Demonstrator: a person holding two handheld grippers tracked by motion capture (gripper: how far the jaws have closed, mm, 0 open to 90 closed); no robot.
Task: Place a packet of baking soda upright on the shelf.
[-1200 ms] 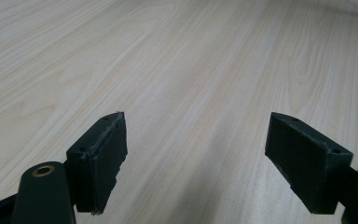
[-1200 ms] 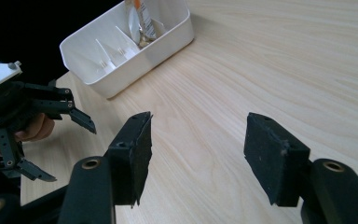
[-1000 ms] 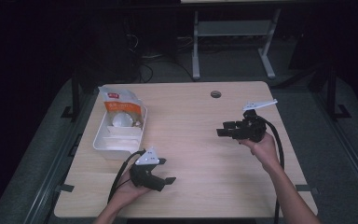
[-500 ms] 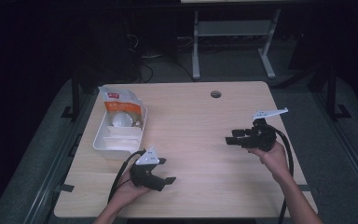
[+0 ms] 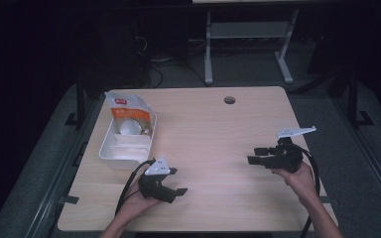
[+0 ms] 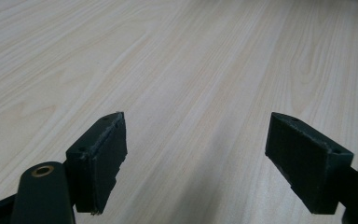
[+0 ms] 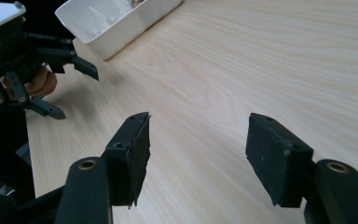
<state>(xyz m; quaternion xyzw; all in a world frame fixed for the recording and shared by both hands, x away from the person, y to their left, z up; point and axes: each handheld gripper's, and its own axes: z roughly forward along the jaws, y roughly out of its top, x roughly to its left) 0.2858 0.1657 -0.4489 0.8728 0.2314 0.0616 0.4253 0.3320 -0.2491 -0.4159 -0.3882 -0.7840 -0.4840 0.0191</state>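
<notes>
Right gripper (image 5: 258, 154) lower, nearer the table's (image 5: 213, 129) front edge than before

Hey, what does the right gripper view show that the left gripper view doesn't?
The right gripper view takes in the white tray at its top left, the left tool seen from outside with the hand that holds it, and the right tool with its own jaws open in front. The left gripper view looks close up between the left tool's own two open jaws at wood grain. Both share the light wooden table, and in both the jaws hold nothing.
</notes>
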